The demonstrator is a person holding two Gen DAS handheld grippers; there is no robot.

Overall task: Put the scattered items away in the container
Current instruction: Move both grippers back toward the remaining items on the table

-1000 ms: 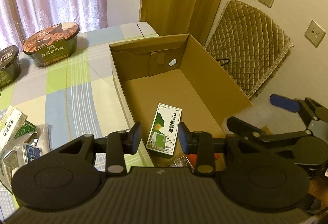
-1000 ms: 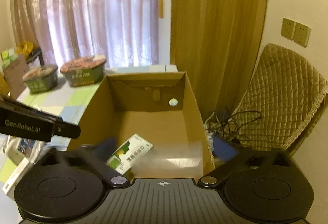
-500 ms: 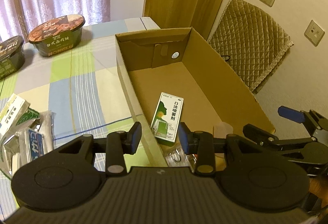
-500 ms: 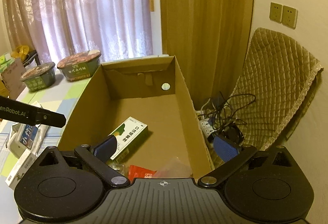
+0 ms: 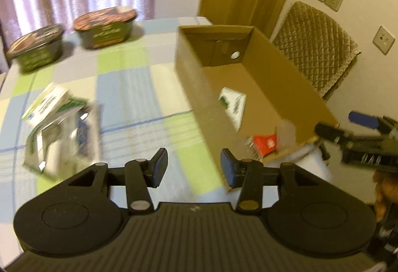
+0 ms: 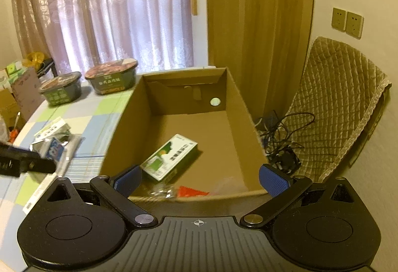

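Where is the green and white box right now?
The green and white box lies flat on the floor of the cardboard box, toward its near left side, just beyond a red packet.

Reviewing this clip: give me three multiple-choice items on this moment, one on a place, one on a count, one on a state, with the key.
1. Where is the green-and-white box?
A. inside the cardboard box
B. on the tablecloth
C. on the chair

2. How many noodle bowls stand at the table's far end?
A. one
B. two
C. four

3. How is the right gripper?
A. shut on a packet
B. open, holding nothing
C. shut, empty

Key: 1 A, it lies flat on the carton floor. 2 B, one bowl beside another. 3 B, its blue pads stand wide apart.
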